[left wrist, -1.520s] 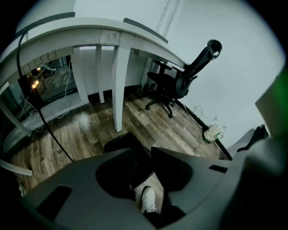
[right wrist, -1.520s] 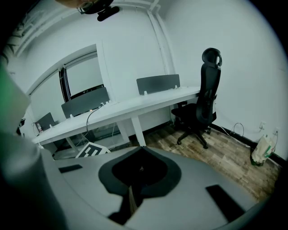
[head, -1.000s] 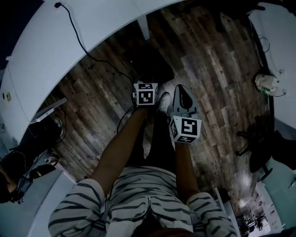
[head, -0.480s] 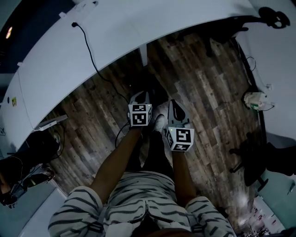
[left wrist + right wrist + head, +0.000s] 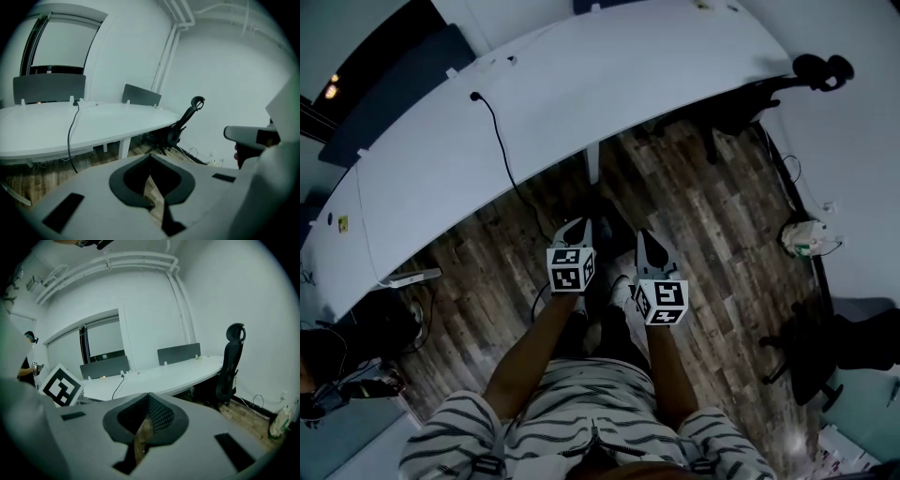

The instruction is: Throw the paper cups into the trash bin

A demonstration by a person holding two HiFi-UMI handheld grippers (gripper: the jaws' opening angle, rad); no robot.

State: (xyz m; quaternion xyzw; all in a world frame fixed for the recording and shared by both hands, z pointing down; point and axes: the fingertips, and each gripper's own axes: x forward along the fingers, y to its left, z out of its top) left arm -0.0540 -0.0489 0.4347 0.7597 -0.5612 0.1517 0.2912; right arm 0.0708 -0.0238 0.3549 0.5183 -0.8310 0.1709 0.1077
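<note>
No paper cup and no trash bin shows in any view. In the head view both grippers are held side by side above the wooden floor [image 5: 722, 234], in front of the person's striped shirt. My left gripper [image 5: 576, 228] points toward the white table; its jaws meet at the tip with nothing between them [image 5: 151, 159]. My right gripper [image 5: 644, 240] is just to its right, and its jaws also meet at the tip and hold nothing [image 5: 149, 399].
A long curved white table [image 5: 581, 103] crosses ahead, with a black cable [image 5: 499, 150] running over its edge. A black office chair [image 5: 230, 362] stands at the table's right end. A white bag [image 5: 804, 238] lies by the right wall. Another person [image 5: 28, 359] stands far left.
The head view has drawn back and tilted up, so more of the table shows. Both grippers sit lower in the frame and slightly further left, still side by side.
</note>
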